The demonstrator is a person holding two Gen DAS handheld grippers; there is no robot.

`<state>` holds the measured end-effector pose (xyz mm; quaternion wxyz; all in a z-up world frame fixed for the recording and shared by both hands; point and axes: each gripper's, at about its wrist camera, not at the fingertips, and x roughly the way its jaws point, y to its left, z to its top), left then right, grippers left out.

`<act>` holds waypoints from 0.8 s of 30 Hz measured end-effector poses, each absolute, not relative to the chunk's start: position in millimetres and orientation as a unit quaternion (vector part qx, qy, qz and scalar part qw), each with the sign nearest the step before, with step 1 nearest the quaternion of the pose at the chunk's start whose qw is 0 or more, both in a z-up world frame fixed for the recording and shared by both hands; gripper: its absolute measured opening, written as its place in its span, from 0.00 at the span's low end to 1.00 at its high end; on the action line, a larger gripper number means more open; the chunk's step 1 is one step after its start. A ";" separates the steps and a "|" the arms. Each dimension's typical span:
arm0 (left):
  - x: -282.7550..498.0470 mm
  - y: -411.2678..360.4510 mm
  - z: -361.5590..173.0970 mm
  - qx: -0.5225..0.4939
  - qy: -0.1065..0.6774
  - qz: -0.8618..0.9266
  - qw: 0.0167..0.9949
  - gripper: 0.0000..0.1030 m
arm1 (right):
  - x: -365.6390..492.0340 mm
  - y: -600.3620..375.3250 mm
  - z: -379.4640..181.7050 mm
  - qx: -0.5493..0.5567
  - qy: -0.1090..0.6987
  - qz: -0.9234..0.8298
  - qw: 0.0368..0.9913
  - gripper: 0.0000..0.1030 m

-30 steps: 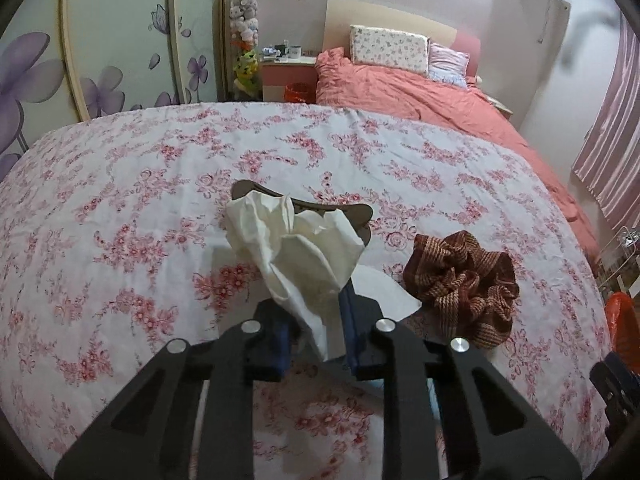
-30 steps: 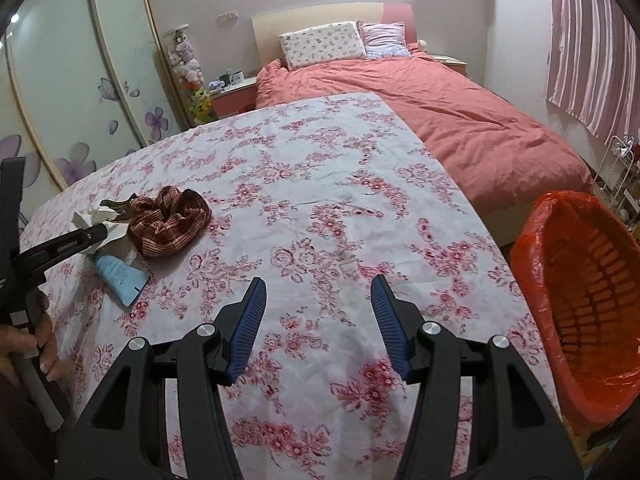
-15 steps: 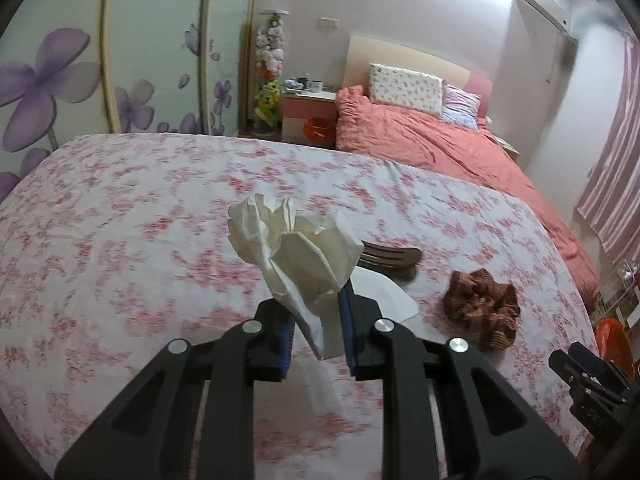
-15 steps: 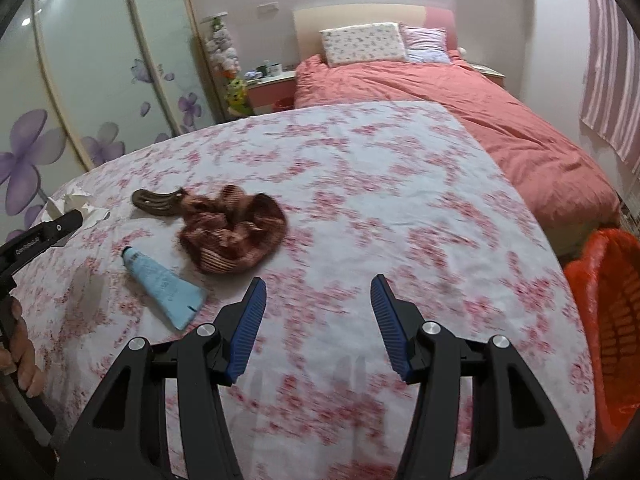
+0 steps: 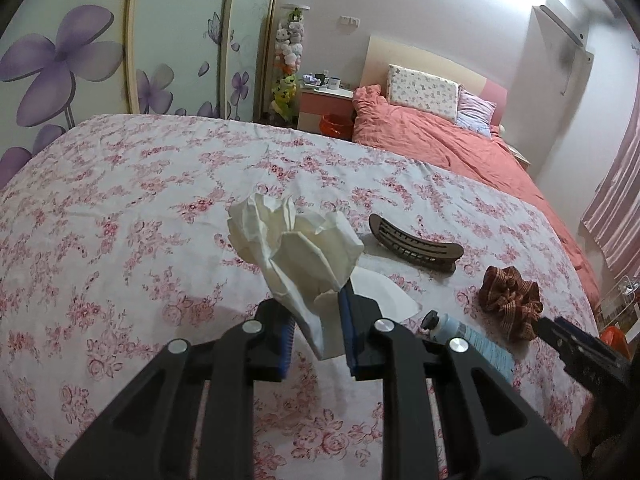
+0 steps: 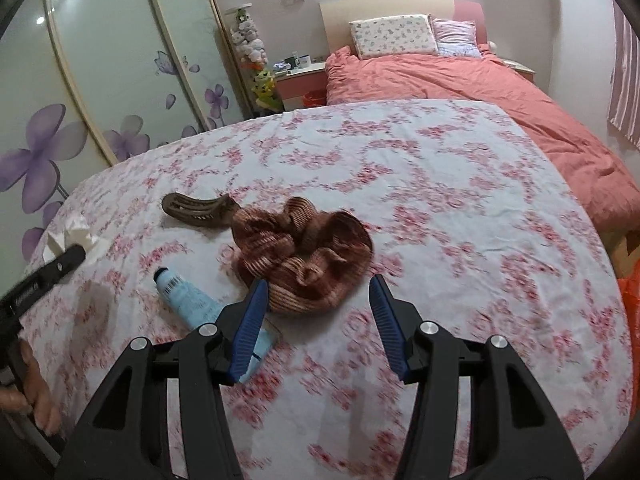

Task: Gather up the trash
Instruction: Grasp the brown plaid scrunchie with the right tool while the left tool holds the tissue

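No legible text is found anywhere. Print on the blue tube (image 6: 188, 300) is seen only as a barcode-like blur.

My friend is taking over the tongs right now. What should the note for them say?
Left tongs: shut on the crumpled white tissue, lifted off the flowery bedspread.
Right tongs: open, holding nothing, just above the brown scrunchie.
On the bed: another white tissue lies flat behind the left tongs, next to the brown hair clip and the blue tube.
The orange bin is just off the bed's right edge, only partly in view.
Done: one tissue picked up.
Left: drop it in the bin, then probably fetch the flat tissue. The clip, scrunchie and tube don't look like trash.
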<state>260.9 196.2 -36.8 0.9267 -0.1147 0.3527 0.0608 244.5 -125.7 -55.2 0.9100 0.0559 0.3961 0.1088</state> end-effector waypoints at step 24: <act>259.3 173.4 -42.3 -0.108 0.367 0.039 0.923 0.20 | 255.4 -122.0 -65.8 0.011 0.396 0.089 0.914 0.14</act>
